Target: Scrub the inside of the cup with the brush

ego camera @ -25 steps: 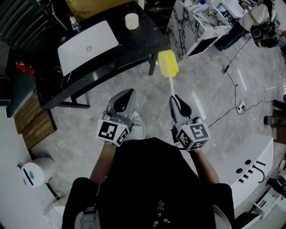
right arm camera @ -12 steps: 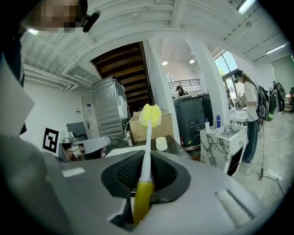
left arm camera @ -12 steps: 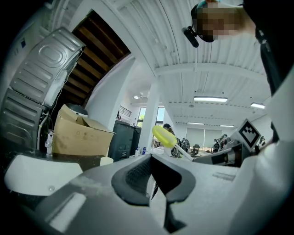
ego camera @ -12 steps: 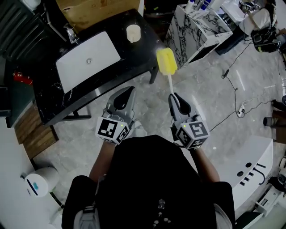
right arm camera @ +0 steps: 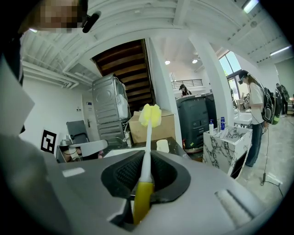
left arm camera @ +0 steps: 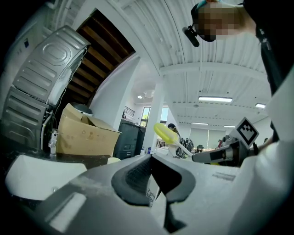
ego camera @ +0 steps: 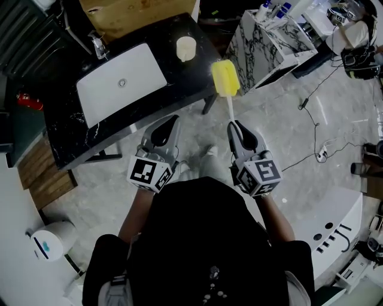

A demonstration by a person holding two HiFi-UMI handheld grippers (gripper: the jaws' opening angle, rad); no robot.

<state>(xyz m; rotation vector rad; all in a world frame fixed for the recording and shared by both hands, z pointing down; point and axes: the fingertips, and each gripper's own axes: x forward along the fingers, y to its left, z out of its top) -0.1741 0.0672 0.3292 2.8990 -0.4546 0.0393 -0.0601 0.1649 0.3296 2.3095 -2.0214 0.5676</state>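
1. Two grippers hang over a glossy grey stone floor point(ego camera: 287, 131). The left gripper point(ego camera: 172, 124) has its jaws pressed together on nothing. The right gripper point(ego camera: 234, 125) clamps the brush point(ego camera: 225, 79) by its yellow handle, spongy yellow head forward.
2. Beyond them, a black veined counter point(ego camera: 190, 76) carries a rectangular white sink point(ego camera: 137, 72). The cream cup point(ego camera: 186, 48) stands near the counter's right end, apart from the brush.
3. Farthest off are a cardboard box point(ego camera: 128, 12) and a marbled cabinet point(ego camera: 263, 45).

Open lab/studio hall: mock sink counter point(ego camera: 179, 75), floor cables point(ego camera: 305, 103), cardboard box point(left arm camera: 85, 137), ceiling strip light point(left arm camera: 216, 98).
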